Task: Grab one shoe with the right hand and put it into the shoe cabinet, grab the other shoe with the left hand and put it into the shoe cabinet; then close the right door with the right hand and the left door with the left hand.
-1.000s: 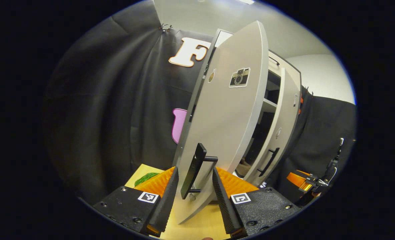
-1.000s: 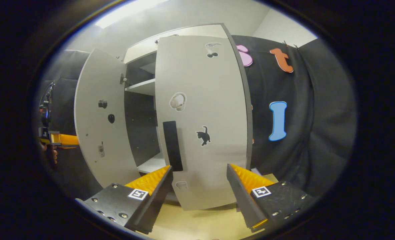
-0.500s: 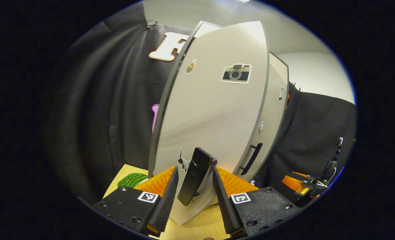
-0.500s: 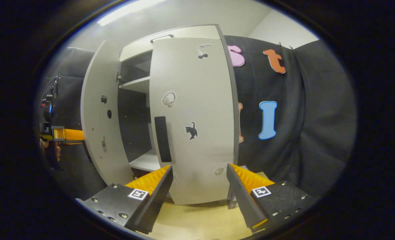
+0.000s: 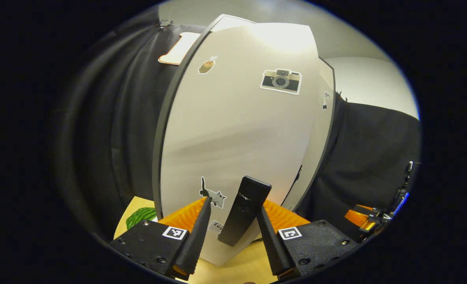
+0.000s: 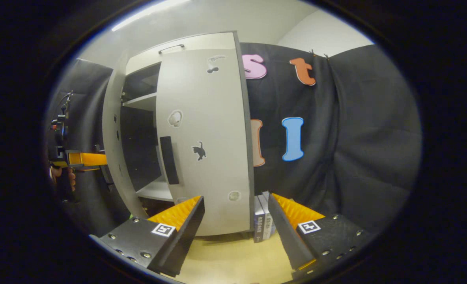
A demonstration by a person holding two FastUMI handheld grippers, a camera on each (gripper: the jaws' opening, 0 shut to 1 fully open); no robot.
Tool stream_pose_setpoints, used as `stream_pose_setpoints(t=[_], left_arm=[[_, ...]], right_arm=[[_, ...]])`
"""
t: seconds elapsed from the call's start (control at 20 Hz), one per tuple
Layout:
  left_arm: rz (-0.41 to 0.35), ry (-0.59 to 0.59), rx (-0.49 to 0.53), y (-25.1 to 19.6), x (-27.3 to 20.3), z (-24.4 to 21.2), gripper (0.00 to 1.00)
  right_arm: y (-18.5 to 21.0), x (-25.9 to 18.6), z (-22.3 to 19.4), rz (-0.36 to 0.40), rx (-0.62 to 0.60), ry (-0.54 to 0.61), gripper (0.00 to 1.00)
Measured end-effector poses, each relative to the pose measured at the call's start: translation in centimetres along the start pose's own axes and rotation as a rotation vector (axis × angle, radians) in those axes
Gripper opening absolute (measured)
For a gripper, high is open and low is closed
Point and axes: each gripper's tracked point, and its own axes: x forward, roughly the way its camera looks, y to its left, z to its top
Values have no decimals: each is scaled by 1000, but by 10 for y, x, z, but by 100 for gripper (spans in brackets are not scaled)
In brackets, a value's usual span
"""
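Two doors on the shoe cabinet (image 6: 186, 41), one shut and one nearly shut.

In the left gripper view, the left gripper (image 5: 233, 232) has its fingers apart on either side of the black handle (image 5: 243, 209) of the left door (image 5: 237, 130); I cannot tell if they touch it. In the right gripper view, the right gripper (image 6: 235, 225) is wide apart and holds nothing, near the bottom of the shut right door (image 6: 206, 134). Some books (image 6: 263, 221) stand beside the cabinet.
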Motion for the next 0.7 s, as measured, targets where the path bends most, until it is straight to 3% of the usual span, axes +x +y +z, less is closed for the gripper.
stream_pose_setpoints(t=[0.25, 0.6, 0.65, 0.7], left_arm=[[-16, 3, 81, -11, 24, 0, 70], [-56, 14, 63, -21, 47, 0, 70], [-60, 15, 63, -22, 51, 0, 70], [-63, 16, 65, -24, 53, 1, 70]], right_arm=[[-23, -10, 0, -60, 5, -5, 97], [-53, -21, 2, -140, 25, -16, 100], [-58, -22, 3, -150, 28, -20, 92], [-61, -23, 5, -160, 30, -25, 92]])
